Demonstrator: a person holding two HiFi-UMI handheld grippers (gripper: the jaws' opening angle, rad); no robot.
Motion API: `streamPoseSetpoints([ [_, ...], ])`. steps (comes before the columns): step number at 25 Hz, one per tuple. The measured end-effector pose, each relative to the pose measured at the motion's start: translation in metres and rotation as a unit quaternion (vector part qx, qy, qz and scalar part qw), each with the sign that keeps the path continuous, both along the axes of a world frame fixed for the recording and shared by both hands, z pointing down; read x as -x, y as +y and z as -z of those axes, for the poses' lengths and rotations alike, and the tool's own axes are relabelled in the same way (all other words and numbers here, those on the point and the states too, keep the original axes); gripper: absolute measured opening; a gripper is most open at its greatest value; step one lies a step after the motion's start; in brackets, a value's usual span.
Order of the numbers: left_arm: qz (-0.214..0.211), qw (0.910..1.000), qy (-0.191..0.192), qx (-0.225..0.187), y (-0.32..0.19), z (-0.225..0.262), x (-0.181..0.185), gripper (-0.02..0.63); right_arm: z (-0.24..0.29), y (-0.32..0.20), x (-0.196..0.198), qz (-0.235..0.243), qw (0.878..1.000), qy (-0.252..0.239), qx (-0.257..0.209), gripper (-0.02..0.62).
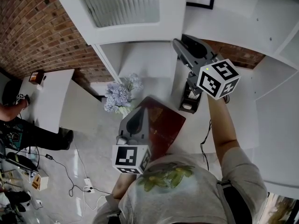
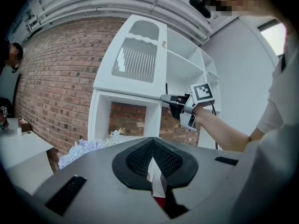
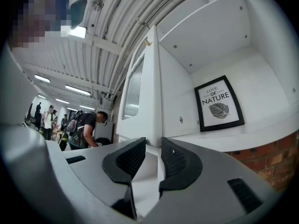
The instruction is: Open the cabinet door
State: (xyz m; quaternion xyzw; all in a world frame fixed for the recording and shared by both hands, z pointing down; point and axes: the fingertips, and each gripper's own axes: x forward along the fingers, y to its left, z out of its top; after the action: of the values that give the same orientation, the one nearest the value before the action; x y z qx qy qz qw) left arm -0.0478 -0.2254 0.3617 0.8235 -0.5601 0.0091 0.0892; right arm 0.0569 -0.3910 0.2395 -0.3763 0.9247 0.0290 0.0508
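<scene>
The white cabinet door with its ribbed glass pane stands swung out from the cabinet. My right gripper is raised to the door's lower free corner. In the right gripper view the door shows edge-on, and that edge runs down between the jaws of my right gripper, which are shut on it. The left gripper view shows the door from the front, with the right gripper at its bottom right corner. My left gripper hangs low in front of the person, shut and holding nothing.
A framed leaf print leans in the opened compartment. Pale blue flowers stand below the door, beside a dark red board. A small black holder sits on the counter. A person bends by a white table at left.
</scene>
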Motion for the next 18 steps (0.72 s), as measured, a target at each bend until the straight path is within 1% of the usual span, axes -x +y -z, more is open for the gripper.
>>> streamPoseSetpoints([
  [5, -0.003, 1.0, 0.0, 0.001, 0.0, -0.001, 0.0, 0.009, -0.001, 0.006, -0.001, 0.015, 1.0, 0.006, -0.018, 0.1],
  [12, -0.004, 1.0, 0.002, 0.0, -0.001, 0.001, 0.002, 0.009, 0.0, 0.013, 0.0, 0.03, 0.999, 0.001, -0.013, 0.095],
  [18, -0.008, 1.0, 0.003, -0.002, 0.002, 0.0, -0.001, 0.009, -0.002, 0.023, 0.0, 0.025, 1.0, -0.002, -0.014, 0.092],
])
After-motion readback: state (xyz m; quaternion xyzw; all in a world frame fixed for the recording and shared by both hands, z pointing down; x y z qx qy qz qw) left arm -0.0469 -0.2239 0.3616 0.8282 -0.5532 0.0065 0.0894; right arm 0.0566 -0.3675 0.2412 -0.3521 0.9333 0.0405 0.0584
